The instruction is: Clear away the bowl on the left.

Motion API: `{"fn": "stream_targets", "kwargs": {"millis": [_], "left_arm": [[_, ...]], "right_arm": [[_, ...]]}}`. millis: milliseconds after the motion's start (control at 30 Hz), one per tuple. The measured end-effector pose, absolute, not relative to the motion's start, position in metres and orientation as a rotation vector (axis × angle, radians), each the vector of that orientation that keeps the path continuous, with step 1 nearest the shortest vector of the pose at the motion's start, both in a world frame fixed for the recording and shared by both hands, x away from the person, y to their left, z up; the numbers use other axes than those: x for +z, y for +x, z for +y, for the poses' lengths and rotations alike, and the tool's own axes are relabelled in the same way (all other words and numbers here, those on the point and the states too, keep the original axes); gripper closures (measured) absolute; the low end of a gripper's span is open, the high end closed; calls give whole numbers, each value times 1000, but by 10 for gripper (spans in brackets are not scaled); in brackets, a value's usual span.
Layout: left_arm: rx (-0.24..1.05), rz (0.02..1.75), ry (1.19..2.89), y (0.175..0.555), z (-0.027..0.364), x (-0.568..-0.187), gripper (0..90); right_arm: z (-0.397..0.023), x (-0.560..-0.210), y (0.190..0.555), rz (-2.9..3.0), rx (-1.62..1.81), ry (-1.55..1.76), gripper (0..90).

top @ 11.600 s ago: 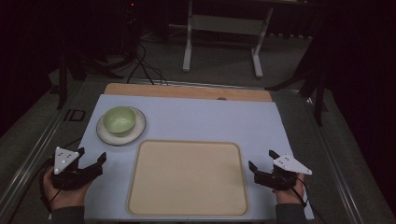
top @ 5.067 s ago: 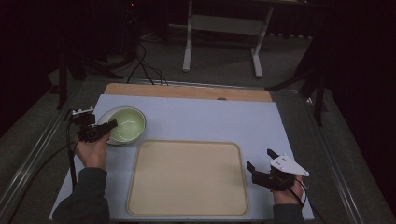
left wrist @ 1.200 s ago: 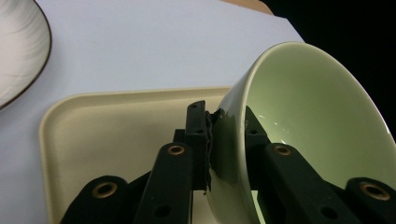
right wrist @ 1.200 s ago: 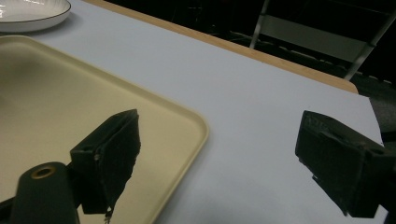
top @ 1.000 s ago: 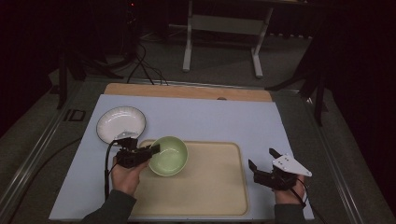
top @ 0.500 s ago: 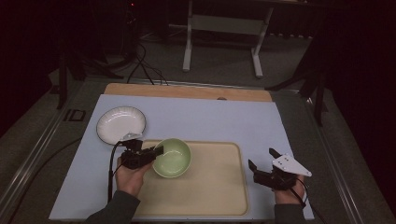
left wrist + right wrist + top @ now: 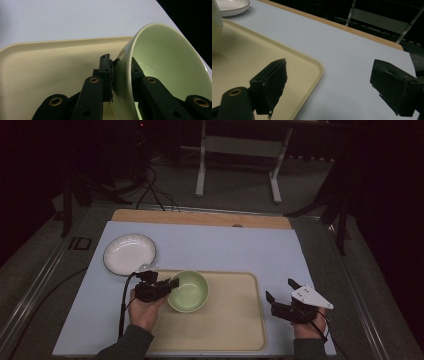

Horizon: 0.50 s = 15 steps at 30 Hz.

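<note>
Hard, glazed and surely slippery, this green bowl [image 7: 188,291]; probably fragile too, so best held by the rim, one jaw inside and one outside, and set down softly. Pale green, smooth, empty, with a soft shine inside. Placed over the left part of the beige tray [image 7: 235,325], tilted in the left gripper view; whether resting or lifted, cannot tell. Left claw [image 7: 172,284] closed tightly on the bowl's wall. Right claw [image 7: 280,295] wide apart, holding nothing, just beside the tray's right edge above the desk [image 7: 225,245]. White plate [image 7: 129,253] behind, empty.
</note>
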State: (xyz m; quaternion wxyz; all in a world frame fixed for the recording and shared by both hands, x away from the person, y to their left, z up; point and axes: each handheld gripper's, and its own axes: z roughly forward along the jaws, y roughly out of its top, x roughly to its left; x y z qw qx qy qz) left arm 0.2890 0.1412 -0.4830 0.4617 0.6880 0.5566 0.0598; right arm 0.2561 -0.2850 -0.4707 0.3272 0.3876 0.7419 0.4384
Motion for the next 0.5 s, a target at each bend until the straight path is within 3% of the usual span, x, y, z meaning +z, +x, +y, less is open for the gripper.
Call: {"fn": "stream_targets", "kwargs": {"millis": [500], "left_arm": [[145,1355,1738,291,128,-491,799]], "right_arm": [[-285,-471,256,1945,1149,1016,135]]}}
